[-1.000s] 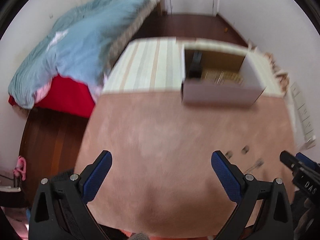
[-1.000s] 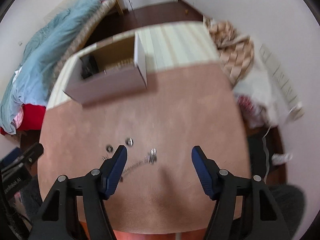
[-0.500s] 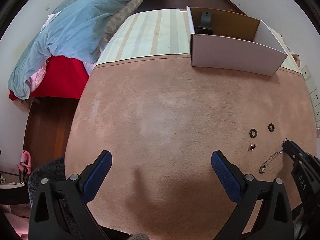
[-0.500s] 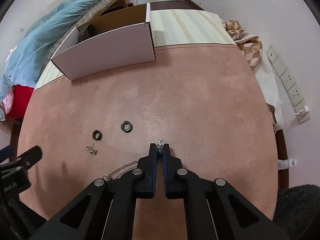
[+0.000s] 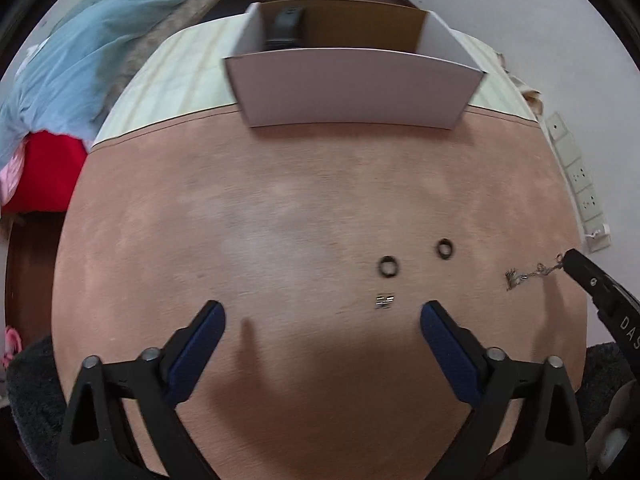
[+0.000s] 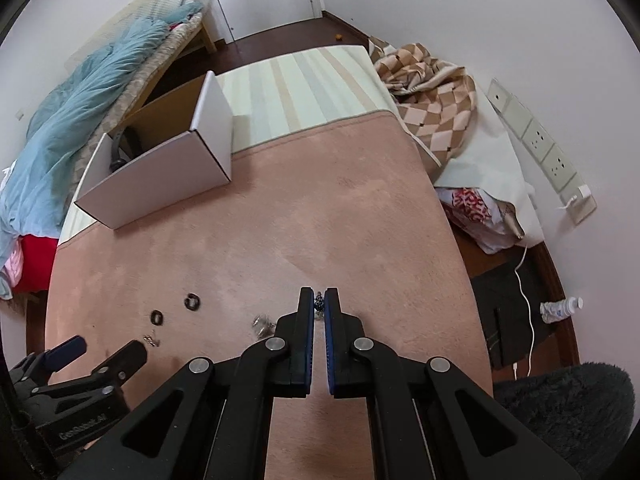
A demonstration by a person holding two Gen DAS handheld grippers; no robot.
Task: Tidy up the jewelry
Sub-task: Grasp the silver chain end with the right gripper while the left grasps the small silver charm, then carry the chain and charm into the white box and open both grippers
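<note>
My right gripper is shut on one end of a silver chain, whose loose end hangs beside its left finger just over the pink cloth. It also shows at the right of the left wrist view. Two dark rings and a small silver piece lie on the cloth. My left gripper is open and empty, just short of the silver piece. The open white box stands at the back with a dark object inside.
The pink cloth covers the near table, striped cloth the far part. A bed with a blue duvet is on the left. A checked blanket, bags and wall sockets are on the right.
My right gripper closed on the chain's end and has lifted it up and to the right. My left gripper moved right, toward the rings and silver piece.
</note>
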